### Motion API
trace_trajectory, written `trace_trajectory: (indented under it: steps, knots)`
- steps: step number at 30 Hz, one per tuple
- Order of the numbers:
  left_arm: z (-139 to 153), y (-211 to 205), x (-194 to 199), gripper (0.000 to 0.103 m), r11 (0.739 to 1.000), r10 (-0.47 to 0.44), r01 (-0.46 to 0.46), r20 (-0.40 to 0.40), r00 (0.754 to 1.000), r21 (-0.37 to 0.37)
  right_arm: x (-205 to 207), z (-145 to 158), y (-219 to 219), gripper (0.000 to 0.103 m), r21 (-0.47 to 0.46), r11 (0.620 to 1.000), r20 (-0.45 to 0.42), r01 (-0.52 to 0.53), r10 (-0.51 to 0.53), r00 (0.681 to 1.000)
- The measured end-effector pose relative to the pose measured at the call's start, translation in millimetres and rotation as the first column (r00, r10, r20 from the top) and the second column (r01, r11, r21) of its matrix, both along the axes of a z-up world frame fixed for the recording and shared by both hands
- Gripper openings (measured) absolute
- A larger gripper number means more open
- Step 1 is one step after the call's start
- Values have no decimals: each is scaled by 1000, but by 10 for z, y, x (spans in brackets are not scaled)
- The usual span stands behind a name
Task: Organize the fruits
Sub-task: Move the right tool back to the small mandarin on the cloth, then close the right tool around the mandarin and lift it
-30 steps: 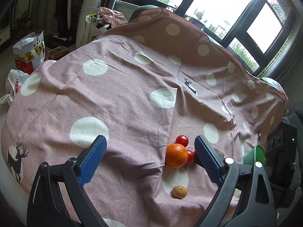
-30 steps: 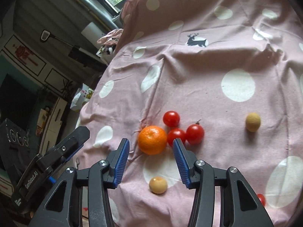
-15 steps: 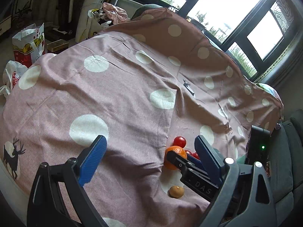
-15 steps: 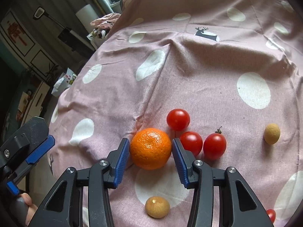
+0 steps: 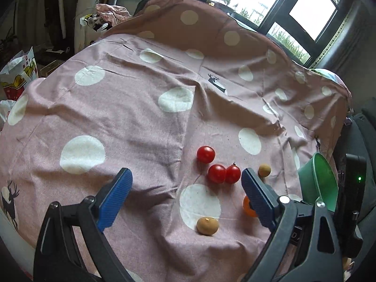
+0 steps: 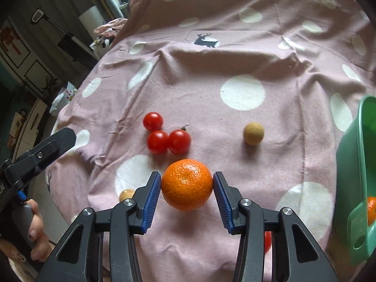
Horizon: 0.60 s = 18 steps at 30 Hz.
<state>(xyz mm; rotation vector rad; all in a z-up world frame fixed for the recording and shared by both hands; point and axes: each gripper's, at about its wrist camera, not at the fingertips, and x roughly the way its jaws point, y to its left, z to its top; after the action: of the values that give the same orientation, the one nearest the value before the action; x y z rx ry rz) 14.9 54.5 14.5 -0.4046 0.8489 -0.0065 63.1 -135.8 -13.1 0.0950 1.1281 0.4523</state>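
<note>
Pink polka-dot cloth (image 6: 235, 54) fills both frames, windows upper right; right gripper (image 6: 187, 185) clamps a round orange mandarin (image 6: 187, 184) at lower center, left gripper (image 5: 186, 188) gapes empty.

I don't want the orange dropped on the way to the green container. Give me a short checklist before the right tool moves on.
1. Right tool shut on the orange, a pad on each side: ok.
2. Orange lifted off the cloth: looks so from the shadow beneath it, but cannot tell for sure.
3. Green container in view to the right, opening facing the tool: ok.
4. Room inside it: cannot tell; one orange fruit already shows inside.
5. Left tool open, empty and off to the side: ok.
6. Three tomatoes and tan fruit lie apart from the orange: ok.
</note>
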Motion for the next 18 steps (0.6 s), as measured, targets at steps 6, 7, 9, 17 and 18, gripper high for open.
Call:
trace_trajectory:
  steps: [6,7,9,17,18]
  knots:
    - [-107,-306,50,94,996,-61,63,-33,998,69,18,-44,-88,48,9,1000,-12,-7,7,1000]
    - [-113,-353,50,94,994,-68,71,-33,997,89,14,-41,-95,48,11,1000,-10,-9,9,1000]
    - [-104,-435,34,93,989,-78,80,-18,997,121,5,-22,-122,48,20,1000,-6,-9,9,1000]
    - [-69,-546,-15,93,984,-111,111,-4,994,142,-7,143,-409,56,105,993,36,46,-50,998]
    - [-72,-566,-20,93,983,-118,118,-6,993,144,-8,162,-443,56,118,992,39,53,-58,998]
